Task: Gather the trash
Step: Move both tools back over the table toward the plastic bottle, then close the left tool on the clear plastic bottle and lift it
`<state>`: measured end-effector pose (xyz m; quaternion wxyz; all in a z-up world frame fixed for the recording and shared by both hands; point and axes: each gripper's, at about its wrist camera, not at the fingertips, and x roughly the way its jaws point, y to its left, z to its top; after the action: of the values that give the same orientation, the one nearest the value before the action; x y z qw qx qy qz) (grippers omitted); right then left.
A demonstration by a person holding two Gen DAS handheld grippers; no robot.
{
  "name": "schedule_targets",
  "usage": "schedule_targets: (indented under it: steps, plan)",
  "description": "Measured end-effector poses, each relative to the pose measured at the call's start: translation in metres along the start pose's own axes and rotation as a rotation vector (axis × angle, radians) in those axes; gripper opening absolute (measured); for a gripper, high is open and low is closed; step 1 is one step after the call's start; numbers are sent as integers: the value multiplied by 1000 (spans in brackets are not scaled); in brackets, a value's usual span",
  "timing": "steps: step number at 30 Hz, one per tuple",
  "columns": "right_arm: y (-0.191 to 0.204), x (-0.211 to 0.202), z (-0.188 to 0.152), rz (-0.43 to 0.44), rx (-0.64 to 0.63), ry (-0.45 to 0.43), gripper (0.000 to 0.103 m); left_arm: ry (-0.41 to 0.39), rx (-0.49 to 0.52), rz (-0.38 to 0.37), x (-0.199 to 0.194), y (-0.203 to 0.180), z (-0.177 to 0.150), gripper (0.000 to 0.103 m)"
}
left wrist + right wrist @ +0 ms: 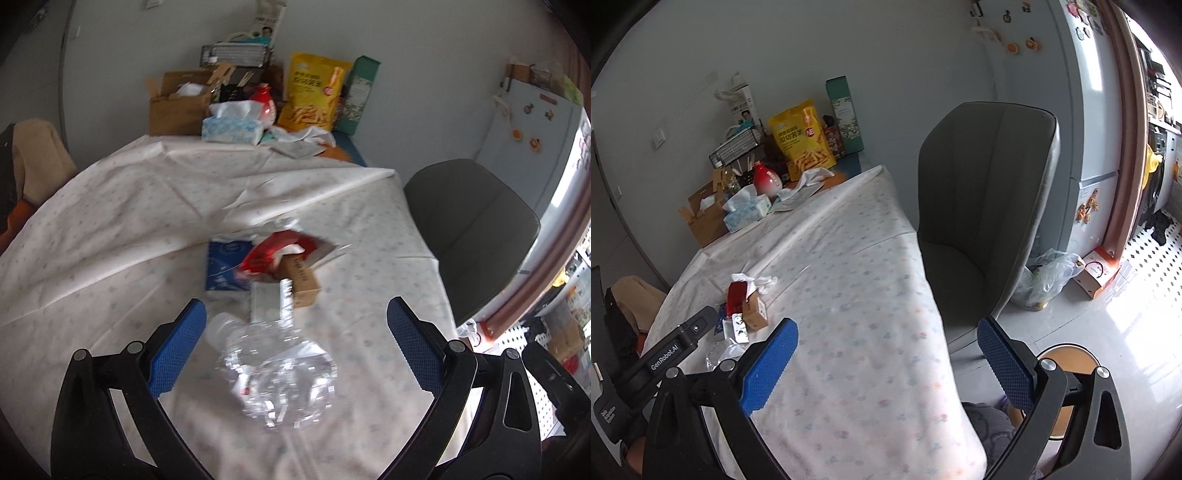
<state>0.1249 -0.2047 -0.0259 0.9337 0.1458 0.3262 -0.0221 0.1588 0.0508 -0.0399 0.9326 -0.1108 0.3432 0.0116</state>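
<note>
My left gripper (295, 332) hangs with jaws spread wide around a crushed clear plastic bottle (273, 373) lying on the cloth-covered worktop (110, 221), cap end angled toward my left blue pad. My right gripper (886, 341), jaws also open and empty, is well off to the side.

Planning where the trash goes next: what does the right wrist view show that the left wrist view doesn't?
Right wrist only: a round bin on the floor, a plastic bag behind the chair, and the left gripper's body. Left wrist only: the crushed clear bottle between its open fingers. Both: the red wrapper, small cardboard box, and grey chair.
</note>
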Motion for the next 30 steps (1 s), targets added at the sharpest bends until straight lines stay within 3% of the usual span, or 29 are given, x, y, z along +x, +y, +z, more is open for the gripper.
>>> schedule_targets:
  steps: [10, 27, 29, 30]
  plan:
    - [17, 10, -10, 5, -30, 33, 95, 67, -37, 42, 21, 23, -14, 97]
    - [9, 21, -15, 0, -14, 62, 95, 187, 26, 80, 57, 6, -33, 97]
    - [9, 23, -16, 0, -13, 67, 95, 171, 18, 74, 55, 7, -32, 94]
    - [9, 24, -16, 1, -13, 68, 95, 164, 13, 65, 53, 7, -31, 83]
